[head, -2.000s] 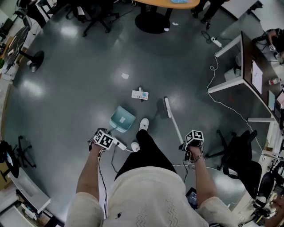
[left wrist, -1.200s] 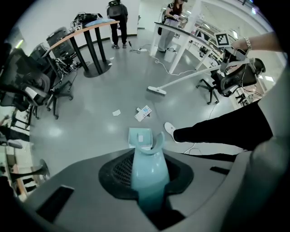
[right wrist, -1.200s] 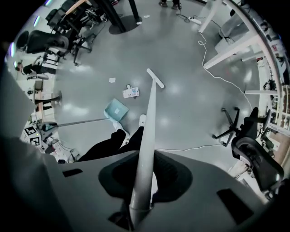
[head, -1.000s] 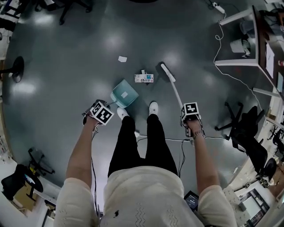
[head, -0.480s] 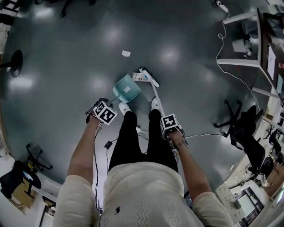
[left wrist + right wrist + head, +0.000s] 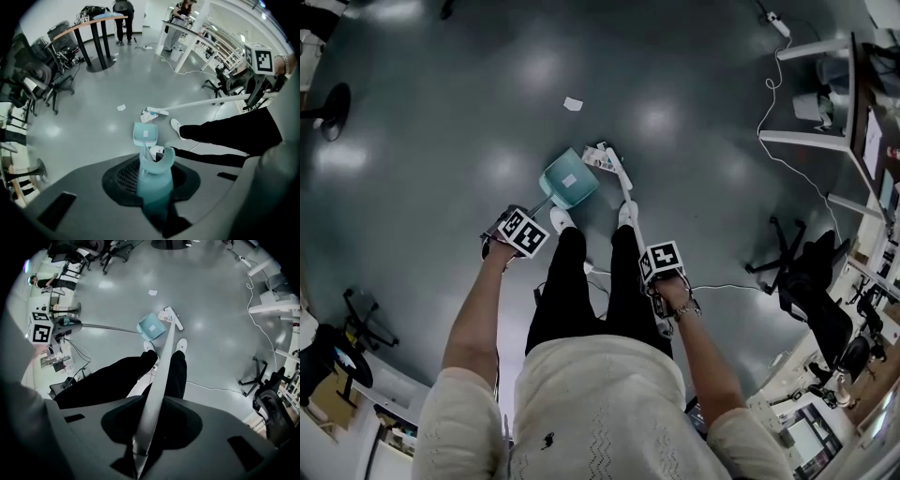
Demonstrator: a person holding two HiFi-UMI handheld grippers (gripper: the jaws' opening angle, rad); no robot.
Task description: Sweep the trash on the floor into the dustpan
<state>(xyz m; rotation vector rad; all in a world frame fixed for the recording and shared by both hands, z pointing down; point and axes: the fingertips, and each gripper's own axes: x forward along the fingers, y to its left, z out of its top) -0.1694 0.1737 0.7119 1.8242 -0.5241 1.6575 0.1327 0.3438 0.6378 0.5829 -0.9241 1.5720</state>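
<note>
Teal dustpan [image 6: 567, 180], handle pinched in the left gripper [image 6: 152, 183] jaws; broom [image 6: 164, 343] shaft clamped in the right gripper [image 6: 139, 446] jaws. Carton [image 6: 148, 116] lies just beside the dustpan's lip: a hasty stroke could skid it past, stranding the paper scrap [image 6: 121, 107] beyond the dustpan

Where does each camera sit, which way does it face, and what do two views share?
Head view: on the head, facing steeply down; legs, left gripper and right gripper show.
Left gripper view: rides that gripper, facing along the dustpan handle; legs show.
Right gripper view: rides that gripper, facing down the broom; legs, shoes show.
Shared: all three show the dustpan.
</note>
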